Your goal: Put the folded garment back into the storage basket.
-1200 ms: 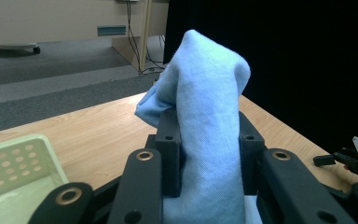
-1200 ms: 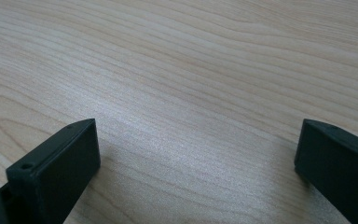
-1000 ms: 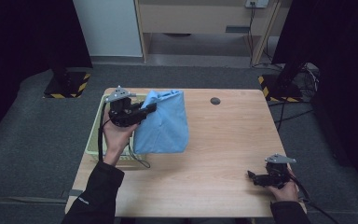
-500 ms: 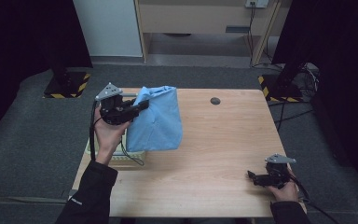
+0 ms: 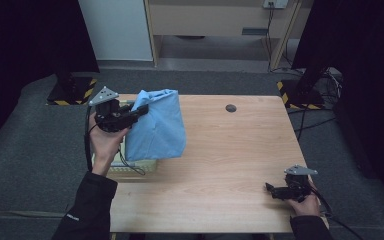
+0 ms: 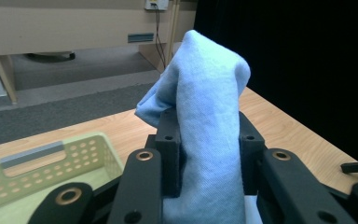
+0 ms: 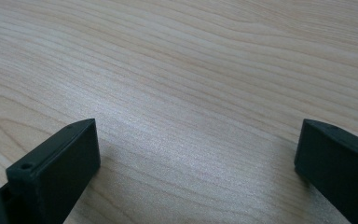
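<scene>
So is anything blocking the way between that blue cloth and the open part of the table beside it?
Nothing visible does. The left gripper is shut on the blue cloth, which hangs over the basket edge. The wooden table to its right lies bare up to the right gripper, resting open near the front corner.

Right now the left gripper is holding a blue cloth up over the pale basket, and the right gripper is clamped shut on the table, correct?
Not quite: the right gripper is open, its jaws standing wide apart over bare table, as the right gripper view shows. The rest holds.
</scene>
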Available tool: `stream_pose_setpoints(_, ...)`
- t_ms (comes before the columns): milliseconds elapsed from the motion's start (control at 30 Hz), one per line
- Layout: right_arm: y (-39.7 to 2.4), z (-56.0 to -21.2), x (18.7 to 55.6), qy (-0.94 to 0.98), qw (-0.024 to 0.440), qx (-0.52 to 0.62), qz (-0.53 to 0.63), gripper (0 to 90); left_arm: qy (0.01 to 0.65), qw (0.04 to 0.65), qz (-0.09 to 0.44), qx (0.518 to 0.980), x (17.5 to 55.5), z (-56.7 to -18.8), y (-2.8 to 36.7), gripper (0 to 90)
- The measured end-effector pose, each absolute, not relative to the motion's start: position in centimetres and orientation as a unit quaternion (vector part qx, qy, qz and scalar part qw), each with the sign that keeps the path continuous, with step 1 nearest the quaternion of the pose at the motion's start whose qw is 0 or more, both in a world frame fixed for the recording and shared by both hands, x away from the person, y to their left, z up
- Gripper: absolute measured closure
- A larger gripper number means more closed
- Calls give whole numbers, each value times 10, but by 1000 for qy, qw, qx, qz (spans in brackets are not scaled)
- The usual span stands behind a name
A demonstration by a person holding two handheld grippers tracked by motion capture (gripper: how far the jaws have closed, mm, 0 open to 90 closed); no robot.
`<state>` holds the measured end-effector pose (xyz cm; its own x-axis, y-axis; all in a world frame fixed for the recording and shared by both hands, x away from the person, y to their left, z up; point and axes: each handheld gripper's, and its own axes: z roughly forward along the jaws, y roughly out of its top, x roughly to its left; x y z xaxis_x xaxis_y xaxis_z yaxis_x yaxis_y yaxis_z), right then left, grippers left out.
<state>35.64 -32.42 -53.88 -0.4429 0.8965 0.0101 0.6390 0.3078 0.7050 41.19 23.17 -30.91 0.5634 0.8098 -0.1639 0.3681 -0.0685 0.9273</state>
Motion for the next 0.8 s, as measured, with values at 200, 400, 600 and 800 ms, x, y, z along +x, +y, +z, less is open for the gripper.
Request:
stream_pose_setpoints(200, -324, -539, 356, 784, 197, 489, 326, 2, 428, 537, 214, 695, 408, -306, 245, 697)
stream_pose_setpoints(400, -324, -539, 356, 784, 197, 489, 326, 2, 437, 534, 222, 689, 405, -303, 260, 697)
stream_pose_setpoints(600, -324, -539, 356, 784, 197, 489, 326, 2, 448, 527, 232, 683, 403, -302, 274, 697)
stream_pose_setpoints(800, -324, -539, 356, 784, 197, 489, 326, 2, 459, 523, 237, 678, 401, -301, 287, 696)
